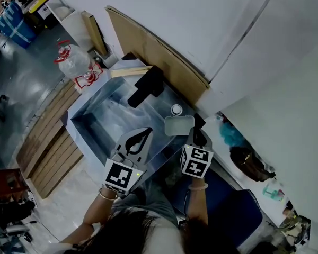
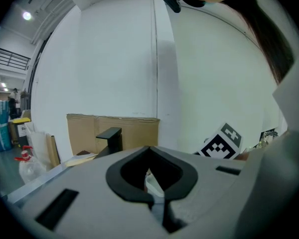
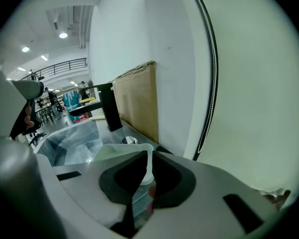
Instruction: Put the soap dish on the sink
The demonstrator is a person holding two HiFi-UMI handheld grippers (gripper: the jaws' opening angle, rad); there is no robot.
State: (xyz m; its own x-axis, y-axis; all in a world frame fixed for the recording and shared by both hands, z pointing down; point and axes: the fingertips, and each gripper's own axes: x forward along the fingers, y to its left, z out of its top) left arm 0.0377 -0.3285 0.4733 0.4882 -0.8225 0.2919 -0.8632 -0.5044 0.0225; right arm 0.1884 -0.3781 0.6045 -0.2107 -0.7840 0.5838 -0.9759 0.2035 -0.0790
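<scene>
The soap dish (image 1: 178, 125) is a pale, shallow tray held over the back right ledge of the steel sink (image 1: 90, 121). My right gripper (image 1: 194, 132) is shut on the dish's near rim. In the right gripper view that white rim (image 3: 149, 159) stands pinched between the jaws, and the rest of the soap dish (image 3: 112, 152) reaches out to the left. My left gripper (image 1: 147, 132) hovers over the sink's front right part, shut, with nothing in it. In its own view the left gripper (image 2: 150, 148) points at the white wall.
A black faucet (image 1: 147, 87) stands at the back of the basin. A small round cap (image 1: 176, 109) lies on the ledge just beyond the dish. Cardboard (image 1: 148, 49) leans on the white wall behind. Wooden pallets (image 1: 47, 139) and a plastic bag (image 1: 74, 62) lie to the left.
</scene>
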